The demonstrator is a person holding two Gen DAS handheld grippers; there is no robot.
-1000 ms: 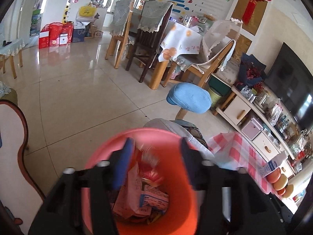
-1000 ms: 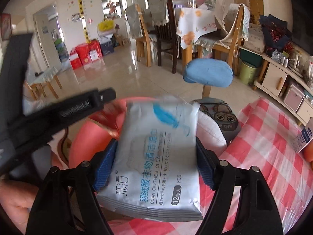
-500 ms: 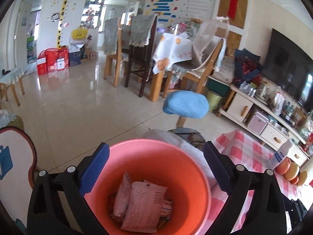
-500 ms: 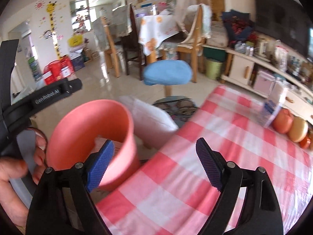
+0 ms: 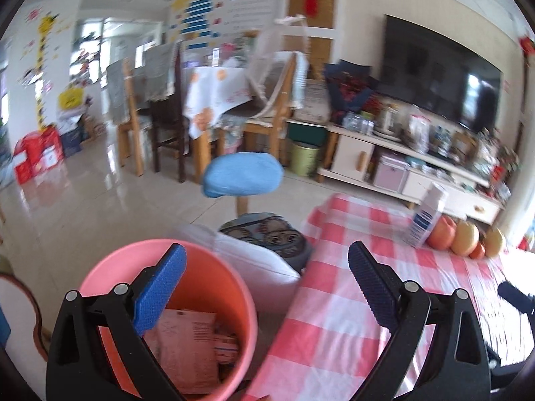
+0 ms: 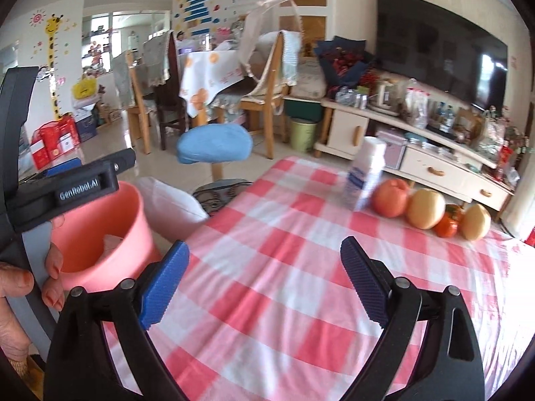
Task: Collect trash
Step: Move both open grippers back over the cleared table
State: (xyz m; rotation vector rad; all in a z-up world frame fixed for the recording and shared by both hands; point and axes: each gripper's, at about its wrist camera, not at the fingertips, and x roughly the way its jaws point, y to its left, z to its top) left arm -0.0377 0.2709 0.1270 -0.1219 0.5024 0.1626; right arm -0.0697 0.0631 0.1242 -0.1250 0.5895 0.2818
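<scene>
Checked pink-and-white cloth (image 6: 284, 267) fills the space under us, a living room with dining chairs and a television behind it, and we start at the jaws: our right gripper (image 6: 264, 279) has its jaws opening with nothing between them, only bare cloth below. Our left gripper (image 5: 265, 290) stands wide apart and empty too, one blue pad over the mouth of the pink bin (image 5: 187, 314), the other over the cloth. Moving outward, the bin sits beside the near edge of the table, and inside it we can make out wrappers (image 5: 190, 344) and paper packets piled at the bottom, so that is where the collected trash now lies. Further out on the cloth stand a white-and-blue carton (image 6: 364, 177) and a row of fruit (image 6: 424, 207) just beside it (whether the carton counts as trash we cannot tell). By our reckoning the task is well along: the stretch of cloth near us shows no litter, and only the carton might remain. Against a second ago, the change is plain: our right jaws then clamped a white wipes packet over the bin, and now they hold nothing; our left jaws were narrower and over the trash, and now they are spread. Both views have swung from the bin toward the table and the television side.
</scene>
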